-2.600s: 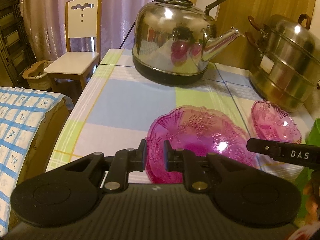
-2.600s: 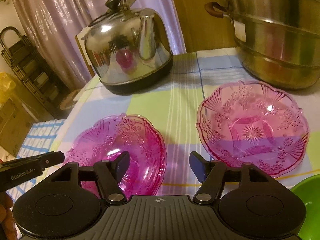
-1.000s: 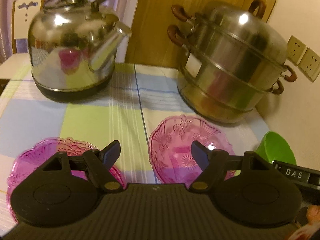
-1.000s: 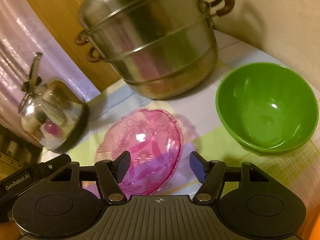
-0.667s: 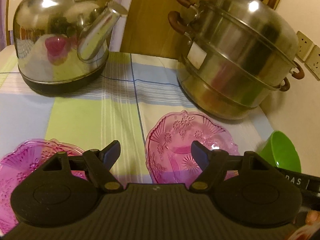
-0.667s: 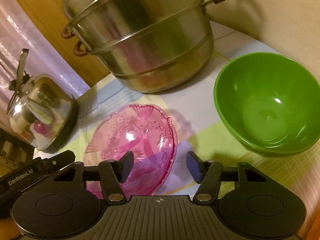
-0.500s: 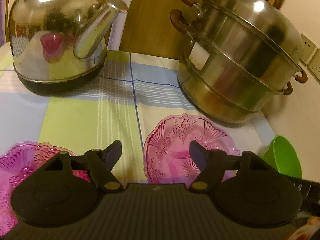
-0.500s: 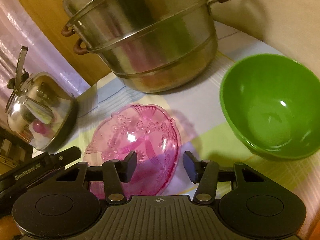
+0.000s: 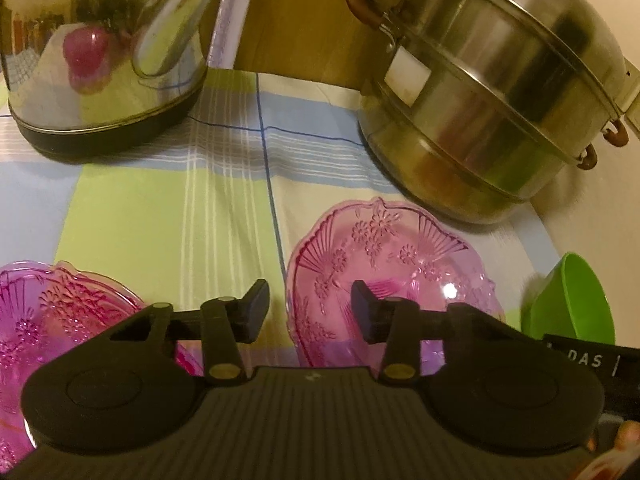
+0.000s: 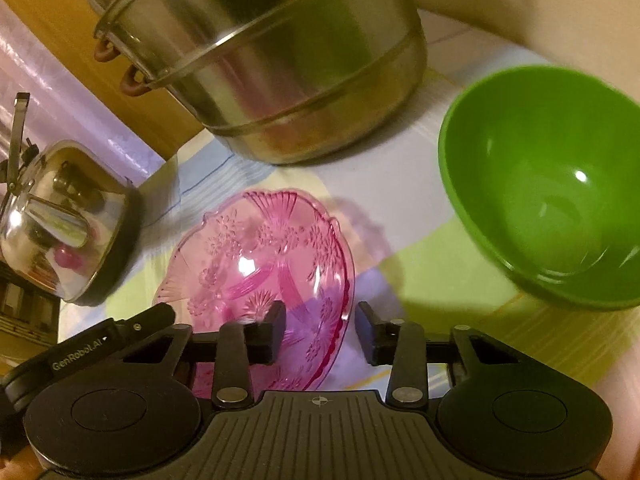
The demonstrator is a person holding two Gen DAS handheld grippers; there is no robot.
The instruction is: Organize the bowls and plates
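Observation:
A pink glass plate lies on the checked tablecloth in front of the steamer; it also shows in the right wrist view. My left gripper is open with the plate's left rim between its jaws. My right gripper is open with the plate's right rim between its jaws. A second pink plate lies at the lower left of the left wrist view. A green bowl stands to the right; its edge shows in the left wrist view.
A steel steamer pot stands at the back right, seen also in the right wrist view. A steel kettle stands at the back left, seen also in the right wrist view. A wall is to the right.
Both grippers have moved closer to the pink plate by the steamer and narrowed somewhat. The plate's rims now sit between their jaws.

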